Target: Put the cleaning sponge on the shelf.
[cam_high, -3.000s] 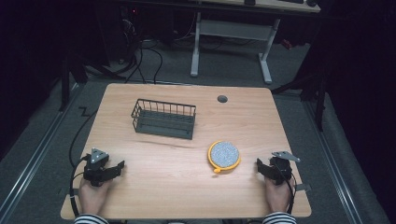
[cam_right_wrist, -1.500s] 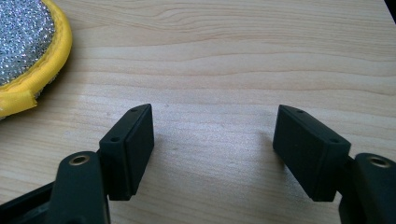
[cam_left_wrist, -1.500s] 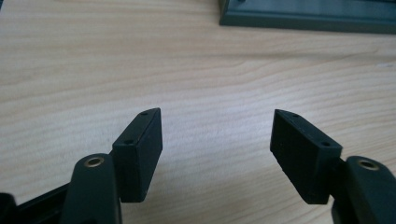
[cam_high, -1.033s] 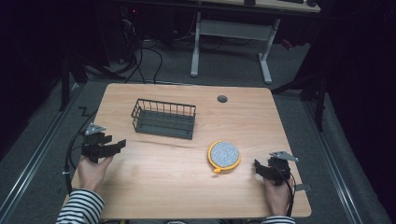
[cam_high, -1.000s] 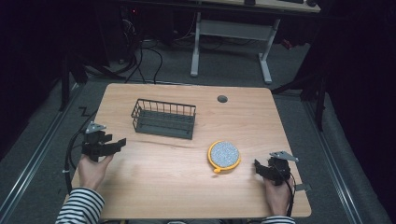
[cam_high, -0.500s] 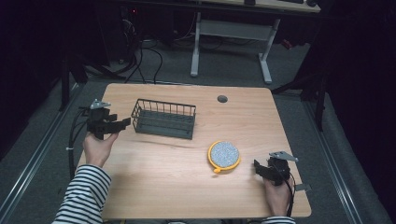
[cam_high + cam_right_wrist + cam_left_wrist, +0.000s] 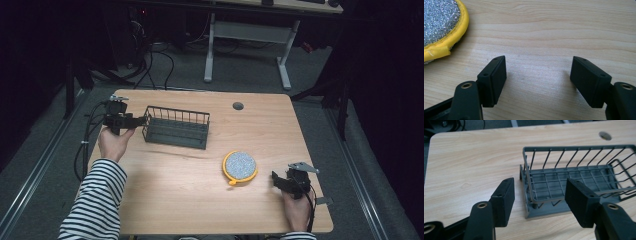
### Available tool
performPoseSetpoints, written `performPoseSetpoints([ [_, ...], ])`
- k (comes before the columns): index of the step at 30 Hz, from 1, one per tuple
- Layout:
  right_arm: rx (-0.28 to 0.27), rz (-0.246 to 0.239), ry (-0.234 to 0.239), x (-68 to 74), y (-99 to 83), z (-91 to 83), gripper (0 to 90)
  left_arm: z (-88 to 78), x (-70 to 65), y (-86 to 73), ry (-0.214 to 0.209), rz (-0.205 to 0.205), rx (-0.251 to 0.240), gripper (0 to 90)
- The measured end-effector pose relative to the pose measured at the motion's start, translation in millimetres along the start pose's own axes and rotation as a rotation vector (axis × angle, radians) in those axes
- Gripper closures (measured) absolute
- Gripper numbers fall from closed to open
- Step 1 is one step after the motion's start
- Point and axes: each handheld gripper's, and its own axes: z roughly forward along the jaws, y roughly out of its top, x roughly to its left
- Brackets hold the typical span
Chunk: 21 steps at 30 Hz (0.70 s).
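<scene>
The grey wire basket (image 7: 176,127) stands empty toward the far left of the surface (image 7: 200,210), its near short end facing the left gripper (image 7: 539,200), whose jaws have just been closing yet remain apart, with only the basket's corner framed between them, unpressed. A sound grasp likely requires centring the rim wire between the pads (image 7: 580,203) before closing. The right gripper (image 7: 537,81) rests open, holding nothing, near the yellow-edged scouring pad (image 7: 240,167), which lies right of centre.
</scene>
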Motion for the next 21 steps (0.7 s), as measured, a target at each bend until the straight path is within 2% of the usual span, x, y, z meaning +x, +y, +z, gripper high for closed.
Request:
performPoseSetpoints([
  [2, 0.0, 0.001, 0.0, 0.1, 0.0, 0.0, 29.5, 4.8, -0.1, 3.7, 0.006, 0.006, 0.012, 41.6],
  [5, -0.002, 0.001, 0.001, 0.1, -0.1, 0.1, 29.5, 10.4, 3.7, 6.7, 0.001, -0.027, 0.01, 42.1],
  [7, 0.0, -0.001, 0.0, 0.0, 0.0, 0.0, 29.5, 15.2, 4.6, 9.1, 0.026, -0.018, 0.031, 42.2],
  [10, 0.0, 0.001, 0.0, 0.1, 0.0, 0.0, 29.5, 21.0, 4.3, 14.8, 0.032, -0.011, 0.052, 42.8],
  [12, -0.003, 0.0, 0.001, -0.1, 0.0, 0.2, 29.5, 24.8, 5.1, 16.7, 0.018, -0.043, 0.05, 44.7],
  [13, -0.003, 0.002, 0.001, 0.1, -0.1, 0.2, 29.5, 27.4, 6.0, 17.6, 0.019, -0.052, 0.065, 45.3],
  [15, -0.001, -0.001, 0.0, -0.1, 0.0, 0.1, 29.5, 32.9, 5.4, 19.6, 0.052, -0.029, 0.1, 46.4],
  [21, -0.001, -0.001, 0.001, -0.2, 0.0, 0.1, 29.5, 42.9, 6.0, 21.1, 0.061, -0.035, 0.12, 51.6],
])
